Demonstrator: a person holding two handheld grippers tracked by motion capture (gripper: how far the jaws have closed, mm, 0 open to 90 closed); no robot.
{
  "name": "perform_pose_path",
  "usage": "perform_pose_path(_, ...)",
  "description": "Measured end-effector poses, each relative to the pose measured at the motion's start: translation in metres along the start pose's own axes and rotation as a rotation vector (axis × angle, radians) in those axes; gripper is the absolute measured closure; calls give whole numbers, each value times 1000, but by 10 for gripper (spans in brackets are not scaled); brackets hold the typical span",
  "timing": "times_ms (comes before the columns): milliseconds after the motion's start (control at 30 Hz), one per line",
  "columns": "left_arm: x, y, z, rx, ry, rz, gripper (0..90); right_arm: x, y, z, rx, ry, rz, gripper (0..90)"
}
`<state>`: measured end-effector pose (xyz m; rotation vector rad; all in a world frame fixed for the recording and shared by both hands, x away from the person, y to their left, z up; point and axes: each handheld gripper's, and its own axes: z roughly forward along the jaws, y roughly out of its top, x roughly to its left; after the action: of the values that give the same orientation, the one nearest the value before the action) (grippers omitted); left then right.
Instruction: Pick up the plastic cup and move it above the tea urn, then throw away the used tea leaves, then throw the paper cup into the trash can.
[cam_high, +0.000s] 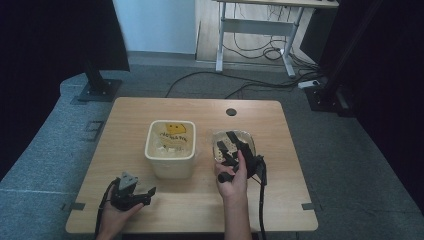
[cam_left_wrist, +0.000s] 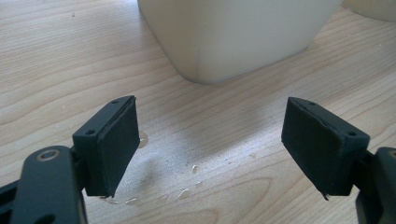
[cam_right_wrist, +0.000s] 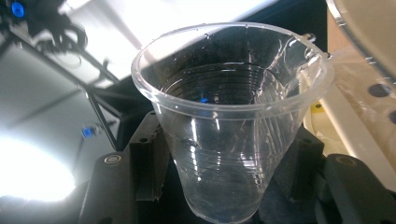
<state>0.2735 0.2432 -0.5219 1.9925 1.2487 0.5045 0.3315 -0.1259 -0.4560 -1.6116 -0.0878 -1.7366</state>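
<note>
Two claws differ: right gripper (cam_right_wrist: 224, 186) clamps a clear cup (cam_right_wrist: 229, 116) (likely for pouring), left gripper (cam_left_wrist: 210, 149) gapes wide before the tub (cam_left_wrist: 238, 32).

Worktop (cam_left_wrist: 56, 70): pale wood-grain, smooth, few water drops. Tub (cam_left_wrist: 243, 32): cream plastic, matt. Cup (cam_right_wrist: 229, 140): clear thin plastic, glossy, ridged. Left gripper (cam_left_wrist: 210, 149) fingers (cam_left_wrist: 116, 144): matt black, rubbery-looking pads.
</note>
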Motion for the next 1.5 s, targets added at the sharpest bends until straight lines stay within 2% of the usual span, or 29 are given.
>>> perform_pose_path(67,1,-1,0,5,4,-2,192,10,-7,3,40,3,-83,443)
perform_pose_path(100,1,-1,0,3,7,-4,192,10,-7,3,40,3,-83,443)
perform_pose_path(133,1,-1,-2,-1,8,-4,192,15,-9,5,47,-3,-114,440)
perform_pose_path(233,1,-1,-4,-12,11,-11,192,18,-10,5,54,3,-114,439)
perform_pose_path(400,2,-1,-5,-17,11,-14,192,19,-12,5,53,-12,-155,439)
perform_pose_path(467,4,-2,-6,-13,12,-15,192,23,-13,9,41,-48,-247,440)
perform_pose_path(500,4,-2,-6,-13,12,-15,192,23,-13,9,41,-48,-247,440)
perform_pose_path(533,5,-2,-7,-18,13,-19,192,27,-20,14,51,-77,-322,439)
perform_pose_path(567,5,-2,-7,-18,13,-19,192,27,-20,14,51,-77,-322,439)
perform_pose_path(600,5,-2,-9,-20,17,-17,192,31,-31,23,90,-124,-454,439)
perform_pose_path(633,4,-2,-10,-24,18,-17,192,32,-36,27,111,-146,-510,439)
perform_pose_path(667,4,-2,-10,-24,18,-17,192,32,-36,27,111,-146,-510,439)
perform_pose_path(700,4,-2,-12,-30,14,-19,192,31,-47,47,196,-235,-694,435)
perform_pose_path(767,5,-2,-11,-33,17,-19,192,27,-55,66,243,-319,-856,435)
perform_pose_path(800,6,-1,-11,-31,13,-21,192,26,-58,75,262,-352,-930,432)
perform_pose_path(833,6,-1,-11,-31,13,-21,192,26,-58,75,262,-352,-930,432)
perform_pose_path(867,7,-1,-10,-26,12,-19,192,21,-65,94,295,-432,-1085,407)
perform_pose_path(933,7,-1,-9,-26,11,-19,192,16,-71,111,323,-496,-1200,375)
perform_pose_path(967,7,-1,-9,-24,10,-18,192,16,-71,111,323,-496,-1200,375)
perform_pose_path(1033,7,-1,-9,-27,7,-18,192,8,-74,127,366,-552,-1282,276)
perform_pose_path(1067,7,-1,-9,-28,6,-19,192,3,-77,133,377,-598,-1330,261)
perform_pose_path(1167,8,-1,-10,-27,4,-16,193,-7,-88,143,424,-665,-1492,174)
perform_pose_path(1200,8,-1,-10,-27,4,-16,193,-7,-88,143,424,-665,-1492,174)
perform_pose_path(1267,8,-1,-10,-31,5,-17,193,-5,-92,141,410,-662,-1548,137)
perform_pose_path(1300,8,-1,-10,-31,5,-17,193,-5,-92,141,410,-662,-1548,137)
perform_pose_path(1333,8,0,-10,-32,6,-15,193,-1,-93,138,410,-664,-1584,136)
perform_pose_path(1367,7,0,-10,-29,4,-15,193,2,-93,135,412,-644,-1580,136)
perform_pose_path(1400,7,0,-10,-29,4,-15,193,2,-93,135,412,-644,-1580,136)
perform_pose_path(1500,6,0,-9,-22,4,-11,193,15,-93,123,406,-558,-1561,137)
